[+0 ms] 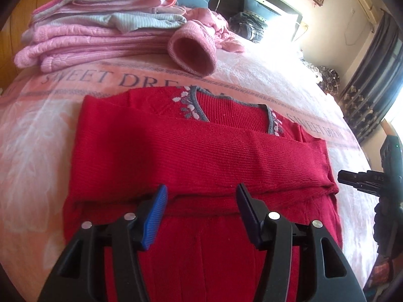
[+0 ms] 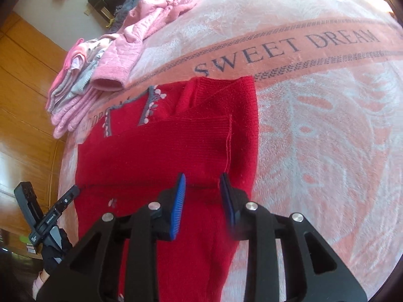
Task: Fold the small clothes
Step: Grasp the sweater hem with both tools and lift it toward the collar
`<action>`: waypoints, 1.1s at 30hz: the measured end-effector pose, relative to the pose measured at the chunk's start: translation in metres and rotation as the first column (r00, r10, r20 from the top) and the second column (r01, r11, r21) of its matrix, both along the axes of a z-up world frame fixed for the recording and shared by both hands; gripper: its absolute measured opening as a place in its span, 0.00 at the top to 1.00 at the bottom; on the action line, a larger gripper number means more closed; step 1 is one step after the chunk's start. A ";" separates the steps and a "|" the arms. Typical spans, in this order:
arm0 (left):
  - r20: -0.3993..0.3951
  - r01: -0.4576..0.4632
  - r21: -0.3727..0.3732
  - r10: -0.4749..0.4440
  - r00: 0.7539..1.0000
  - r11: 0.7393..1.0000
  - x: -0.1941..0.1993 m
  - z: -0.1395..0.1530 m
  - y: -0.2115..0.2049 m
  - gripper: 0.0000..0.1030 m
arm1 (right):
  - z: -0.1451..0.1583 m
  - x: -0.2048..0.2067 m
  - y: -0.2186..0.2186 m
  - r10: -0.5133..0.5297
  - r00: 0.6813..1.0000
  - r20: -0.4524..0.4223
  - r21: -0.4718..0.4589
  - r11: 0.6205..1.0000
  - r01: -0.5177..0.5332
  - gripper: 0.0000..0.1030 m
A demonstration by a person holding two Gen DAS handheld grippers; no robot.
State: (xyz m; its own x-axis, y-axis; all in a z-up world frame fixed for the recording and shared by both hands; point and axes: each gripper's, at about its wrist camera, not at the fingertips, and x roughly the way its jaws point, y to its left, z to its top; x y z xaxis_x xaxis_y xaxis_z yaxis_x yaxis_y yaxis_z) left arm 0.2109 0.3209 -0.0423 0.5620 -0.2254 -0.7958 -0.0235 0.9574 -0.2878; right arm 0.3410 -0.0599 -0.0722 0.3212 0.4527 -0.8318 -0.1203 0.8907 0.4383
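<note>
Red sweater (image 1: 201, 151) below both views; pink stack (image 1: 95, 32) clearer leftward.

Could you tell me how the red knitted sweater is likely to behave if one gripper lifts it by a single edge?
The red sweater is ribbed knit lying limp on the bedspread, so it would probably sag and drape rather than hold shape. Its sleeves are folded loosely across the body, so they would likely slide open. The fuzzy knit should grip the ridged pads fairly well.

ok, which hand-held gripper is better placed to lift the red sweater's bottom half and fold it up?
Probably left: open, centred over the red sweater. Right is open near its edge.
</note>
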 end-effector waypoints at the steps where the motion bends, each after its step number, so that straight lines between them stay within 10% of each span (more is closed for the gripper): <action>1: -0.017 0.008 -0.002 -0.008 1.000 1.000 -0.014 0.008 0.007 0.45 | 0.011 -0.012 -0.003 0.016 1.000 0.004 -0.004 1.000 -0.016 0.67; 14: -0.313 -0.057 -0.110 0.020 0.950 0.992 -0.226 0.000 0.087 0.44 | 0.045 -0.211 -0.013 0.191 0.973 -0.129 0.029 0.982 -0.189 0.63; 20: -0.420 -0.083 -0.169 0.004 0.908 0.982 -0.259 -0.031 0.084 0.44 | 0.020 -0.266 0.009 0.290 0.939 -0.185 -0.028 0.953 -0.300 0.61; 33: -0.411 0.012 -0.205 -0.098 0.906 0.979 -0.274 -0.048 0.063 0.44 | -0.028 -0.299 -0.007 0.230 0.939 -0.257 -0.046 0.967 -0.249 0.57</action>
State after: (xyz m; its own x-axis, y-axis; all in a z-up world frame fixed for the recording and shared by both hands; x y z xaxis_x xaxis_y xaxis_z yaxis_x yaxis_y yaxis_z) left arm -0.0630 0.3834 -0.0902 0.1701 -0.4194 -0.8917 -0.1310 0.8872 -0.4423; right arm 0.0423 -0.0672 -0.1001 -0.0095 0.4221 -0.9065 -0.2306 0.8812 0.4128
